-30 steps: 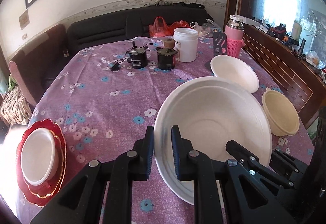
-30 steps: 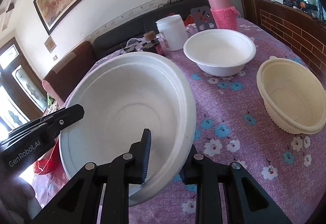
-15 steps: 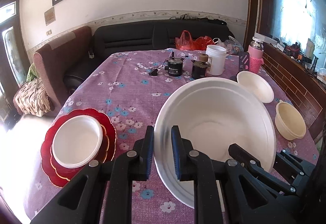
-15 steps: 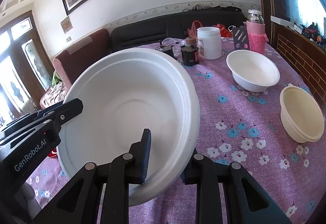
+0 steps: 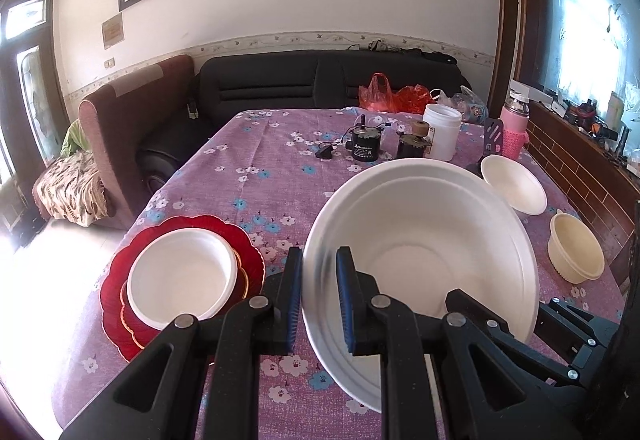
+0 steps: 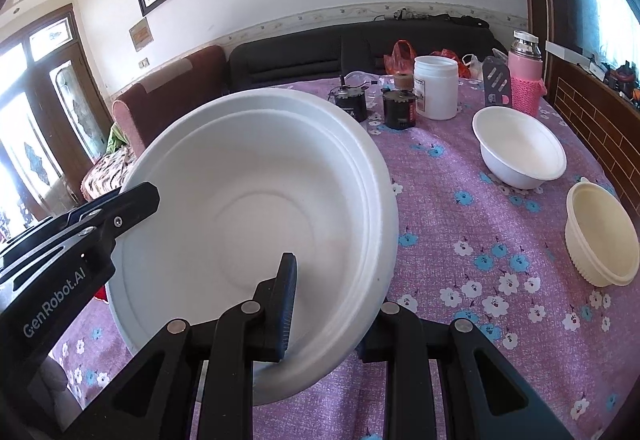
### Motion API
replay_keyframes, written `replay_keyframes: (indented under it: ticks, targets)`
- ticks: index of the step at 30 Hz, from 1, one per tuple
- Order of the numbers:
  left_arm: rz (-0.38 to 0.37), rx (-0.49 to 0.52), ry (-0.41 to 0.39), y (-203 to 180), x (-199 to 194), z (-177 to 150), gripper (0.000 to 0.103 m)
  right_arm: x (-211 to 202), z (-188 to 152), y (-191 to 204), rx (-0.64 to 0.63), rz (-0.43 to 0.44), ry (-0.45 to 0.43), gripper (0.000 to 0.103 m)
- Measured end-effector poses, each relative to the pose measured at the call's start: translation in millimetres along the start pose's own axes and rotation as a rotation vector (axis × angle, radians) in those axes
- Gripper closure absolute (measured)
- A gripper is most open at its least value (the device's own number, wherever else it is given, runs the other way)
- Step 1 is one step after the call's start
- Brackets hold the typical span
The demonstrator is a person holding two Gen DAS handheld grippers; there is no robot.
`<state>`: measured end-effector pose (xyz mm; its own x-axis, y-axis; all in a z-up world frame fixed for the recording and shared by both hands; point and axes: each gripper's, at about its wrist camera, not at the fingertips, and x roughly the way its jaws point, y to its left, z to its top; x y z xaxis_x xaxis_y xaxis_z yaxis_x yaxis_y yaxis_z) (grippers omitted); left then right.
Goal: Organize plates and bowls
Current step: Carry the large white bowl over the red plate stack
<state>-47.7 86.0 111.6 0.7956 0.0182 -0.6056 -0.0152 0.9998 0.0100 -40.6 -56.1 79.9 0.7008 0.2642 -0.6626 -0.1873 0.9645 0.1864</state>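
Holding a large white bowl [image 5: 424,252] up above the bench [image 5: 256,176], tilted, with both tools clamped onto its rim. Left tool [image 5: 318,300] pinching the near-left rim, fingers nearly closed on the thin wall; right tool [image 6: 332,304] gripping the opposite rim, one finger inside the bowl, the other hidden beneath it. Sitting to the left on the bench: a smaller white bowl [image 5: 182,276] nested on stacked red plates [image 5: 120,280] — probably the destination. Resting well apart on the right: another white bowl [image 6: 520,152] and a cream bowl [image 6: 600,236]. Cluttering the far end: a white jar [image 6: 436,86], a pink flask [image 6: 526,74] and two small dark motors [image 5: 364,148].

Advice, as judgement: keeping both grips even so the light rim is not buckling — levelling the bowl first, carrying it over the red stack, centring above the smaller bowl, lowering gently, then releasing both sides together.
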Motion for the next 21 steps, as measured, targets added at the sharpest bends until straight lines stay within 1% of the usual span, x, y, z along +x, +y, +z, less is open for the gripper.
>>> replay_keyframes:
  ticks: [7,13,17,21]
  targets:
    - [0.01,-0.053,-0.01,29.7,-2.2,2.9,0.087,7.6,8.4,26.8,-0.051,0.007,0.009,0.077]
    - [0.03,-0.11,-0.004,66.7,0.2,4.4,0.087,19.9,16.6,60.4,-0.111,0.019,0.019,0.077]
    - [0.076,-0.149,-0.019,97.5,-1.1,9.1,0.087,27.2,28.2,88.1,-0.14,0.049,0.034,0.077]
    - [0.133,-0.198,-0.024,131.5,-0.9,11.0,0.087,35.2,41.3,126.8,-0.21,0.062,0.035,0.077]
